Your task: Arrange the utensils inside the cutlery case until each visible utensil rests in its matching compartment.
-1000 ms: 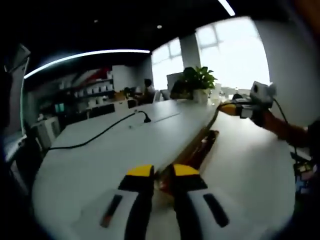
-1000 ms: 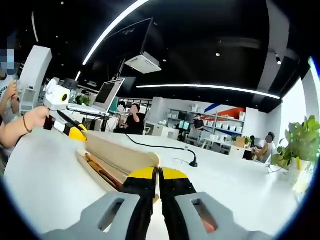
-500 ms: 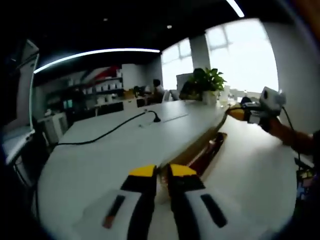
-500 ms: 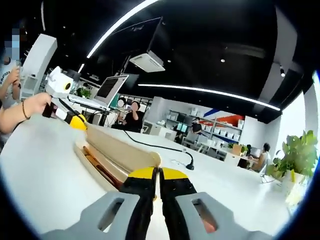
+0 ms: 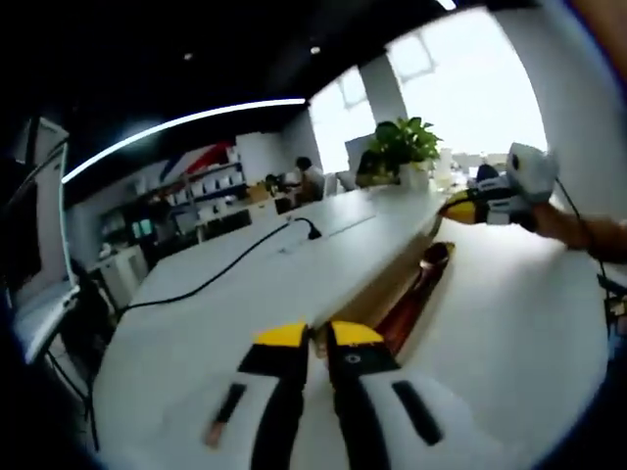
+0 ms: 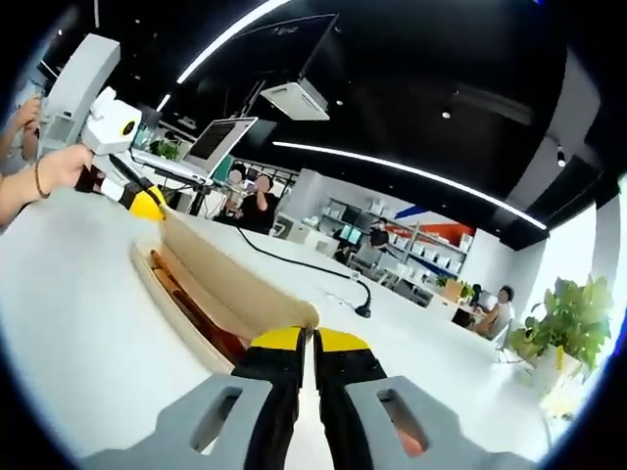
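Both my grippers pinch the ends of the cutlery case on the white desk.

In the left gripper view, my left gripper at the bottom centre has its yellow-tipped fingers pressed on the near end of the long wooden cutlery case, which runs toward the upper right. Dark reddish utensils lie inside; I cannot tell which compartments. At the far end, upper right, my right gripper touches the case. In the right gripper view, its fingers at the bottom centre close on the case rim. A black cable crosses the desk at centre left; a plant stands at the top.
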